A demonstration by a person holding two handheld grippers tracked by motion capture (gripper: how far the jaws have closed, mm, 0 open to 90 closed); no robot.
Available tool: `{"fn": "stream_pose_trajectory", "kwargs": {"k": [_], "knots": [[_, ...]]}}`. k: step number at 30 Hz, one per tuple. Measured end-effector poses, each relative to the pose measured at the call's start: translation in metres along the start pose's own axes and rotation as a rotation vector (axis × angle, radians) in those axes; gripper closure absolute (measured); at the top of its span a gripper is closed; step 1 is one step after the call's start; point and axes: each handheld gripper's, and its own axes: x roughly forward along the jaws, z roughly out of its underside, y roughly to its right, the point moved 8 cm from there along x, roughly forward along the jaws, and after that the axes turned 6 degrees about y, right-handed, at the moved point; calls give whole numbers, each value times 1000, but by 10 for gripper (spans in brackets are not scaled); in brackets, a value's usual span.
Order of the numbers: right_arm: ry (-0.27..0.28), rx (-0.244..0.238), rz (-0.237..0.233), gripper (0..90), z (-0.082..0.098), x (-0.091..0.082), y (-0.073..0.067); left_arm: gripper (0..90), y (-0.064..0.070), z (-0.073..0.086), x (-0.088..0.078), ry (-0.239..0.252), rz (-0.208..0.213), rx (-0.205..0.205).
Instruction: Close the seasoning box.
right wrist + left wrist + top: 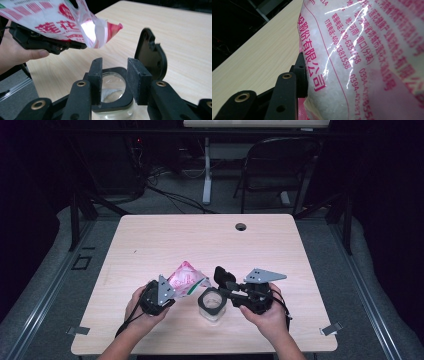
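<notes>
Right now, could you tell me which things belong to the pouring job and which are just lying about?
In the job:
bag, held by the left gripper
jar
flip lid
right gripper at the jar

Lying about:
chair
cables

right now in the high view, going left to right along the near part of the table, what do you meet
left gripper → pink and white bag → glass jar with black rim → right gripper
</notes>
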Motion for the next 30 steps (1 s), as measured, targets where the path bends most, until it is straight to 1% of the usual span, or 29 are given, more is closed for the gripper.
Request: {"fn": "stream_pose_trajectory", "kwargs": {"k": [1,4,8,10,11,15,16,20,24,25,27,28,30], "knots": [[10,-10,0,663,-2,-1,0,615,0,0,-1,-8,1,11],[19,-48,14,663,-5,-4,0,615,1,-1,-2,-7,-12,27],[17,-84,31,650,-8,-6,0,615,3,0,-3,-17,-26,65],[9,-106,32,633,-8,-5,-2,615,3,1,-3,-24,-37,85],[0,-126,32,623,-8,-4,-4,615,3,1,-3,-26,-40,96],[-27,-187,23,592,-6,0,-10,616,4,4,-3,-37,-56,119],[-27,-199,24,586,-6,1,-12,616,4,4,-3,-39,-59,124],[-33,-223,15,581,-6,3,-17,616,3,6,-3,-46,-62,132],[-33,-234,13,578,-7,4,-20,617,3,4,-3,-43,-65,140],[-30,-233,12,578,-7,4,-21,617,3,3,-3,-42,-67,149],[-26,-236,13,577,-8,3,-21,617,2,-1,-2,-39,-64,154],[-21,-235,12,576,-9,3,-22,617,1,-4,-1,-32,-65,155],[-15,-237,13,575,-11,1,-22,617,0,-9,1,-28,-53,150]]}}
